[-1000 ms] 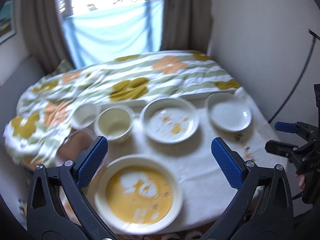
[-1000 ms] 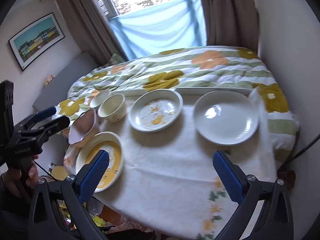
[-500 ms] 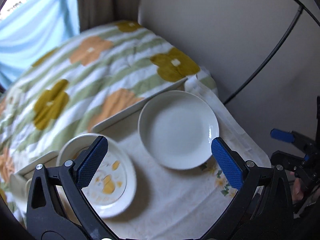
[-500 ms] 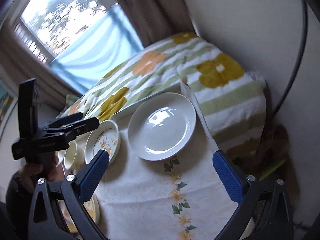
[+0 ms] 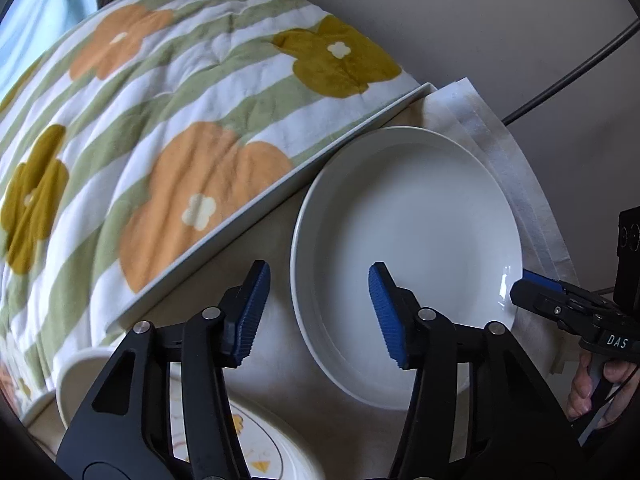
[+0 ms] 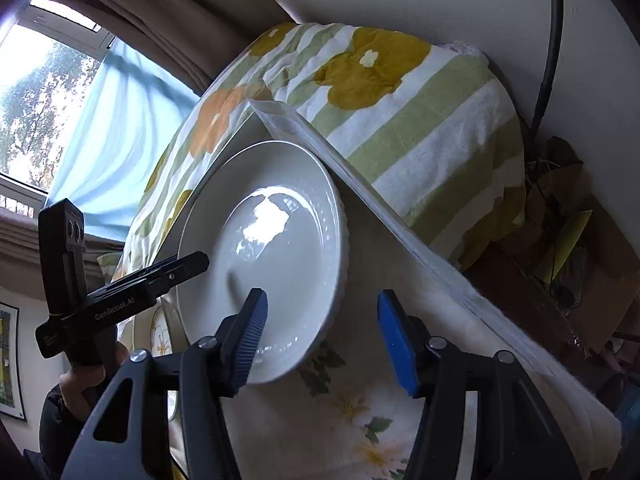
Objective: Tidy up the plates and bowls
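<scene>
A plain white plate (image 5: 412,248) lies on the table at its right end; it also shows in the right wrist view (image 6: 272,248). My left gripper (image 5: 318,314) is open, its jaws straddling the plate's left rim, one inside and one outside. My right gripper (image 6: 320,338) is open and straddles the plate's right rim. It shows at the plate's right rim in the left wrist view (image 5: 560,304). A floral-patterned plate (image 5: 256,444) lies left of the white plate.
A flowered quilt (image 5: 168,120) covers the far side behind a white tray edge (image 5: 280,188). A folded white cloth (image 5: 508,148) lies under the plate's right side. A wall and a black cable (image 6: 550,40) stand close on the right.
Both grippers have moved in close to the white plate, one at each side. Their jaws have narrowed but stay open around the rims.
</scene>
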`<move>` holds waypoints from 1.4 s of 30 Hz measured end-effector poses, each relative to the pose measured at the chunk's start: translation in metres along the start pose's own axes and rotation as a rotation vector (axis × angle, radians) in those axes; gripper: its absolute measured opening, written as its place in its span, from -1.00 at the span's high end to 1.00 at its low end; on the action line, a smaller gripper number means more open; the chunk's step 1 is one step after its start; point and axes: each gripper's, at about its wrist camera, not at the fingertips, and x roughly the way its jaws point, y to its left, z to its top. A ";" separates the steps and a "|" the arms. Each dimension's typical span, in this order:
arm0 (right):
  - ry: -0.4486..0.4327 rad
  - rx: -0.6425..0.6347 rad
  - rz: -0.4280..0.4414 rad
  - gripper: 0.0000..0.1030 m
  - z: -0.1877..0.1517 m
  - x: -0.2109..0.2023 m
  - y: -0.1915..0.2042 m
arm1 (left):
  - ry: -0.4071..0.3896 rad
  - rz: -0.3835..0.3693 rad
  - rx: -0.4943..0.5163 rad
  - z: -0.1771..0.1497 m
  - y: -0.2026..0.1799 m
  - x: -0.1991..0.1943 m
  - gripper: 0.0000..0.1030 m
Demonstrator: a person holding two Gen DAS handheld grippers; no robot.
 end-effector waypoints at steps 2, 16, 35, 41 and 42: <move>-0.013 0.011 -0.010 0.09 0.003 0.003 0.002 | 0.006 -0.014 0.014 0.005 0.003 0.005 0.33; -0.018 0.016 -0.065 0.65 0.007 0.019 0.002 | -0.012 0.006 0.047 0.010 0.004 0.011 0.65; -0.076 -0.175 -0.017 0.65 0.004 -0.028 0.030 | -0.155 0.050 -0.042 -0.020 -0.011 -0.061 0.65; -0.056 -0.311 0.072 0.64 -0.001 -0.064 0.057 | -0.263 0.106 -0.150 -0.062 -0.021 -0.127 0.65; -0.049 -0.345 0.086 0.64 -0.004 -0.069 0.064 | -0.280 0.116 -0.172 -0.072 -0.022 -0.138 0.65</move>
